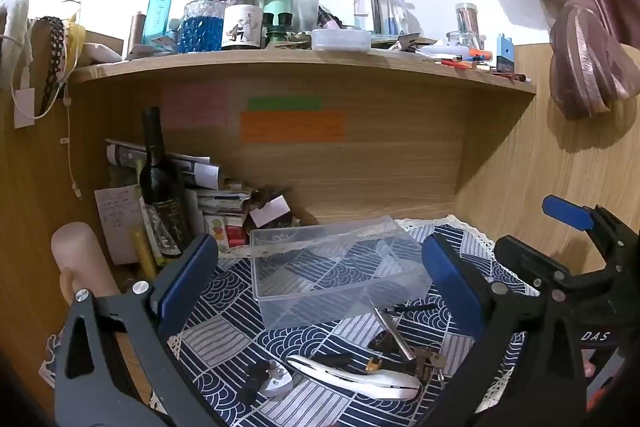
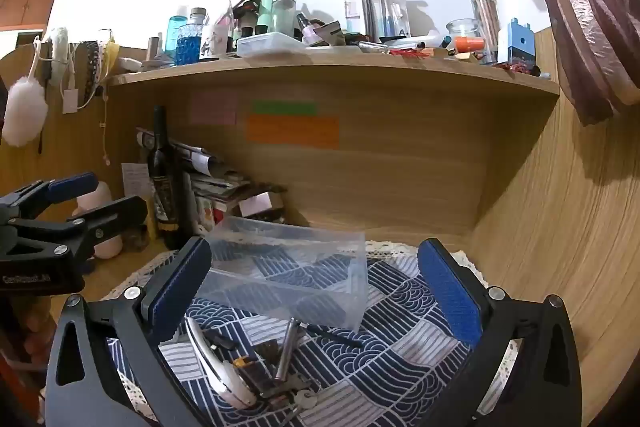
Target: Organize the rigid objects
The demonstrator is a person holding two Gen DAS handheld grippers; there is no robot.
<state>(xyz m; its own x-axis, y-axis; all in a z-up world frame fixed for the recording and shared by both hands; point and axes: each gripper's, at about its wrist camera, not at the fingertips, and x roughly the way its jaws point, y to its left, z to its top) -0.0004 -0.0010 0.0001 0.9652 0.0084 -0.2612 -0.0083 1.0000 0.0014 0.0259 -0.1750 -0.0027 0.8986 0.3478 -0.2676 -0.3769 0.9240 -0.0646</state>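
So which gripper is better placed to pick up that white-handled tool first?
Right, probably. The white-handled tool lies just under the open right gripper, near its left finger. The left gripper, also open, frames the clear box instead.

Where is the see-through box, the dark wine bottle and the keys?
clear plastic box [image 1: 320,251], left wrist view, on its back wall.
dark wine bottle [image 1: 162,203], left wrist view, on its body.
keys [image 1: 430,363], left wrist view, on the bunch.
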